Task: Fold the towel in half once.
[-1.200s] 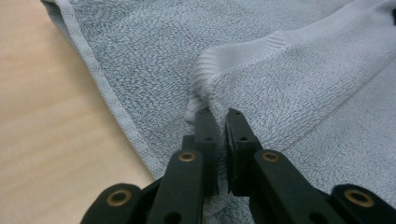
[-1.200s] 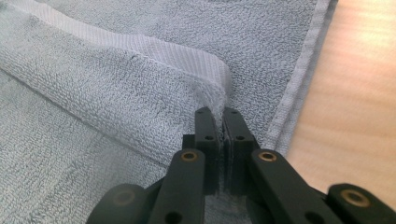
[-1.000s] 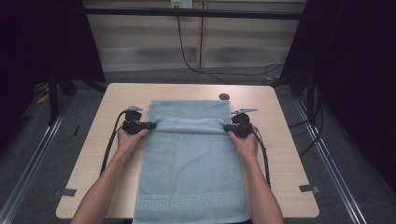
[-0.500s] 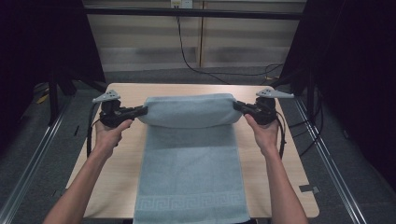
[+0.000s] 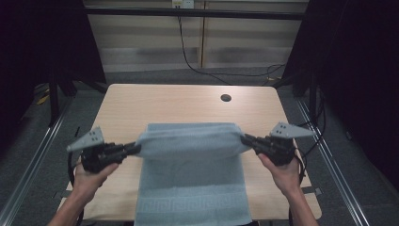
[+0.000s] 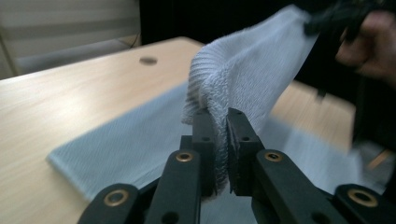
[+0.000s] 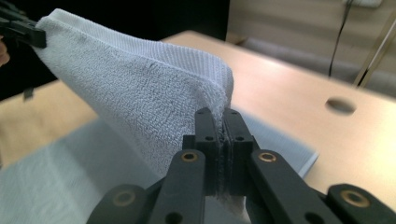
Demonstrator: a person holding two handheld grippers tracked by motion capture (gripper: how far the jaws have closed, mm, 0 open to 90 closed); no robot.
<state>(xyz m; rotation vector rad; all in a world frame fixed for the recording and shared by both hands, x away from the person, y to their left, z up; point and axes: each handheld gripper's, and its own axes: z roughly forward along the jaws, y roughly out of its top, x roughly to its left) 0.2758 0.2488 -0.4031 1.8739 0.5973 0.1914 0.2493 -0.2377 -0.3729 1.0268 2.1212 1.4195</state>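
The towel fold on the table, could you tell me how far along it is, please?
Done: both far corners are gripped. In hand: the left gripper and right gripper hold the towel edge raised above the table. Left: probably laying that edge onto the near end, with its patterned border.

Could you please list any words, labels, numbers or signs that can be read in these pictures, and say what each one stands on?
No readable text stands on anything here.
Light blue terry towel: a woven key-pattern band near its front edge, ornament only, no letters.
Black two-jaw left gripper and right gripper: no marking to be read; both are clamped on the towel.
Light wooden table: bare, no label.
Small white fitting on the back wall: too small to read.
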